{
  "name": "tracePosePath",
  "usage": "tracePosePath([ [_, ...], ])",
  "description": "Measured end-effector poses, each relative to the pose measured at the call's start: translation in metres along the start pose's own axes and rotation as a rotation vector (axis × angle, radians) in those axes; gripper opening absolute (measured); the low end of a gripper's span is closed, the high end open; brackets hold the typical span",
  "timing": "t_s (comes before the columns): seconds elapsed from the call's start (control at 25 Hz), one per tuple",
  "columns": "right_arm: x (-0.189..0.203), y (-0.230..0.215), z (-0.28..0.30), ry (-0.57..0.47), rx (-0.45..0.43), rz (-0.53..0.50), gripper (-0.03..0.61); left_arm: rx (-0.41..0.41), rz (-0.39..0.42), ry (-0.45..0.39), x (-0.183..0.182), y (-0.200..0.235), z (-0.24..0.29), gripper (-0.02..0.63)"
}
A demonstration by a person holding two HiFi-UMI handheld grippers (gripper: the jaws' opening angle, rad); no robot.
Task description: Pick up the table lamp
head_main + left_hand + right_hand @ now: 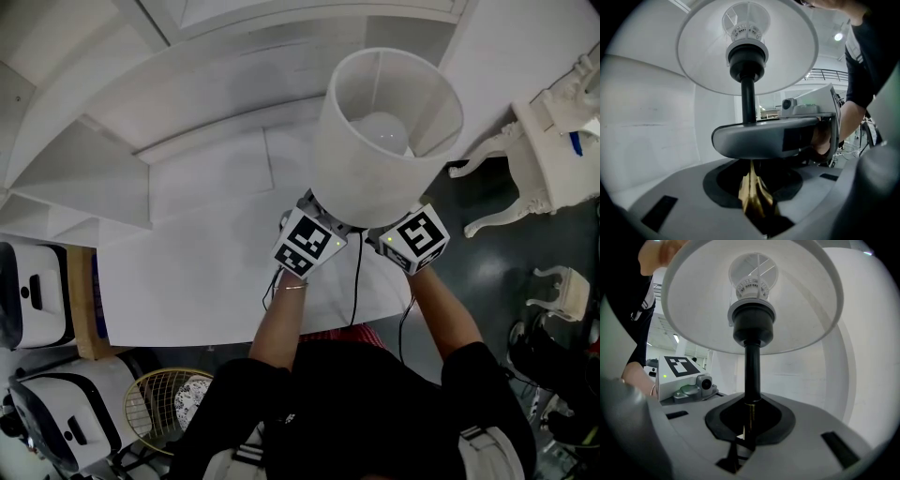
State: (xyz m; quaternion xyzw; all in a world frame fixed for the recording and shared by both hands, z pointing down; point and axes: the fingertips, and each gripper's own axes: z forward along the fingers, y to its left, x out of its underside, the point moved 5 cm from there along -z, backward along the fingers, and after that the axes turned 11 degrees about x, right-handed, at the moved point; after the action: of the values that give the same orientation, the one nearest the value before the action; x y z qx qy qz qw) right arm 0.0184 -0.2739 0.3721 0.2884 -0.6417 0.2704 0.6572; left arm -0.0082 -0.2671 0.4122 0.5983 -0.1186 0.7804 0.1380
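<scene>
The table lamp (367, 187), a white drum shade (705, 56) on a black stem (752, 366), is held over the white table (187, 281). Fingers of the left gripper (754, 201) and right gripper (743, 439) pinch its stem. Its cord (356, 281) dangles, and a carved white stand (548, 150) sits nearby.

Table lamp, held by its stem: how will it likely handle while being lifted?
The table lamp is probably top-heavy: its wide shade sits high on a thin stem, so it may sway. The shade looks thin, likely easily dented. The trailing cord could tug.
</scene>
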Motion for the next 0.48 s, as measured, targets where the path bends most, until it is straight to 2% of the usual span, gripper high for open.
tracePosePath([
  [0.48,-0.011,0.004,-0.002,0.010,-0.012,-0.016,0.043,-0.014,-0.004,-0.012,-0.013,-0.003,-0.005,0.114],
])
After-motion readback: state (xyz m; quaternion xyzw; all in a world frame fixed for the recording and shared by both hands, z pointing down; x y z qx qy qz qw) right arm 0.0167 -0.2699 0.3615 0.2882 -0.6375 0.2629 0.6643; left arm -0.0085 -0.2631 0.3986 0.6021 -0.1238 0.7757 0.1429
